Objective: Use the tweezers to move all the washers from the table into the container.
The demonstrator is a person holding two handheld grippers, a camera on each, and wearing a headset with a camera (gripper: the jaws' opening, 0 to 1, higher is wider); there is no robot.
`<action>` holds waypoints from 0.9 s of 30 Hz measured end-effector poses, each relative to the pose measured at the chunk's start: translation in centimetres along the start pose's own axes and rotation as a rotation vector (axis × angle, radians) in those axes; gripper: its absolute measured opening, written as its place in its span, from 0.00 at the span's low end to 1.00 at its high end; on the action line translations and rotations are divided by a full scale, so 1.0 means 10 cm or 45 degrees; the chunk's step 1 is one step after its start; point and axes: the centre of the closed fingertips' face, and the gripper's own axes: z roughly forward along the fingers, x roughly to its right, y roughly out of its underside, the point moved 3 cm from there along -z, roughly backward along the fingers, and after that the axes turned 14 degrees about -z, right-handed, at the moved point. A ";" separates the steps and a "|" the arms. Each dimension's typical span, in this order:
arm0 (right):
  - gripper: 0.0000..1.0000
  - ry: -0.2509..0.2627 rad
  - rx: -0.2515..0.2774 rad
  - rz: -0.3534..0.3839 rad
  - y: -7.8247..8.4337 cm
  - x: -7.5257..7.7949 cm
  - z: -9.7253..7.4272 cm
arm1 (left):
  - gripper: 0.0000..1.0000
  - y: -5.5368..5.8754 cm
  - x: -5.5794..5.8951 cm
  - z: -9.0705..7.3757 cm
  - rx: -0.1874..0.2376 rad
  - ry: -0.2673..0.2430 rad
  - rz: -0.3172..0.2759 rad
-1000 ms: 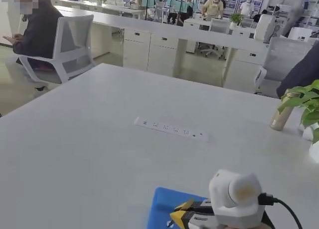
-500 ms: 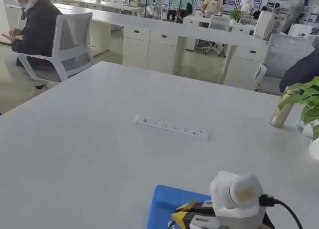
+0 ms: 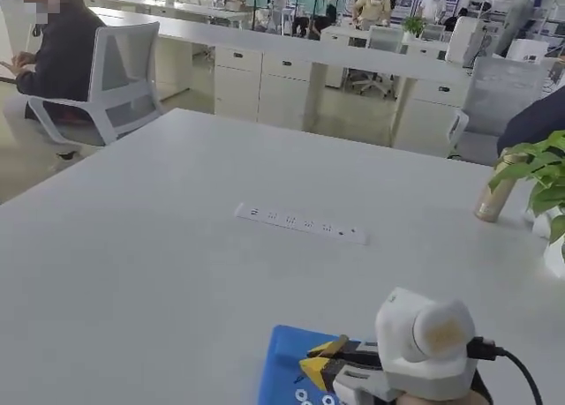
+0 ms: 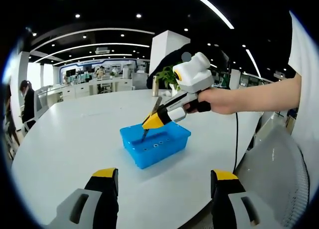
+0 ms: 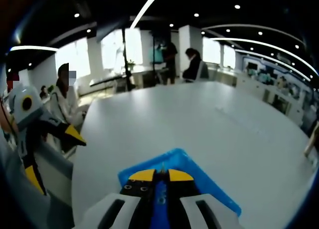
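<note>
A blue container (image 4: 164, 150) sits on the white table (image 3: 177, 273), with small washers (image 4: 155, 145) lying inside it. My right gripper (image 4: 153, 121) hangs over the container, shut on the tweezers (image 4: 151, 118), whose tips point down into the box. In the right gripper view the yellow jaws (image 5: 160, 175) are pressed together on the tweezers above the container (image 5: 204, 184). The head view has the right gripper (image 3: 320, 366) at the bottom edge, over the container (image 3: 281, 361). My left gripper (image 4: 164, 178) is held back from the box, open and holding nothing, and appears again as the left gripper (image 5: 55, 131).
A white power strip (image 3: 300, 222) lies mid-table. A metal bottle (image 3: 491, 200) and a green plant (image 3: 538, 180) stand at the right edge. A person sits on a chair (image 3: 124, 78) beyond the far left corner. Desks and other people fill the room behind.
The head camera has dipped a little, so more of the container and its washers shows. The right gripper stays over the container with the tweezers.
</note>
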 end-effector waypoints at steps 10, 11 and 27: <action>0.04 0.052 0.100 0.020 -0.23 -0.03 -0.17 | 0.76 0.00 -0.01 -0.01 0.002 -0.003 -0.014; 0.04 0.059 0.114 0.026 -0.24 -0.06 -0.20 | 0.76 0.00 -0.03 -0.01 0.004 -0.008 -0.028; 0.04 0.080 0.155 0.048 -0.10 -0.33 -0.66 | 0.71 -0.04 -0.14 -0.07 -0.027 -0.027 -0.168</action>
